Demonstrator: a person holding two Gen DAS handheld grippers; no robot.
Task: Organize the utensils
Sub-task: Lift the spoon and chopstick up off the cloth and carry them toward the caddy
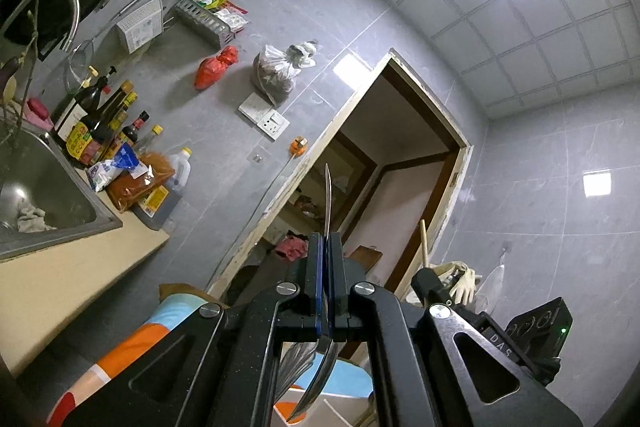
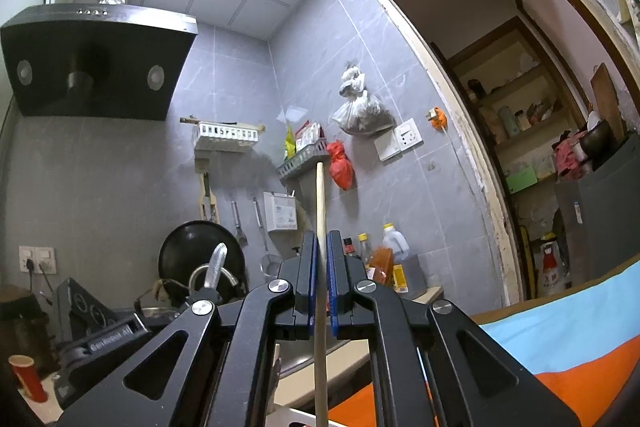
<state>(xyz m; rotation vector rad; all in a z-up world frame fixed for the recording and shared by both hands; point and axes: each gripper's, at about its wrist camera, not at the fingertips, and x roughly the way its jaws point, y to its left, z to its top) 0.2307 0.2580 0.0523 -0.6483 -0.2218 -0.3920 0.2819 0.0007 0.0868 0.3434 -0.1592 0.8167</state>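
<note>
Between closed jaws, a curved metal spoon (image 1: 328,199).

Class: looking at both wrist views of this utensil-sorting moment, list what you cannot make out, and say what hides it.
- Spoon, left wrist view: its middle is hidden between the closed left gripper.
- Wooden stick, right wrist view: lower end cut off by the picture's bottom edge; the right gripper holds it.
- White organizer, left wrist view: mostly covered by gripper arms.

A steel spoon (image 1: 327,203) is held upright, bowl downward; a pale wooden chopstick (image 2: 320,227) is held upright.
</note>
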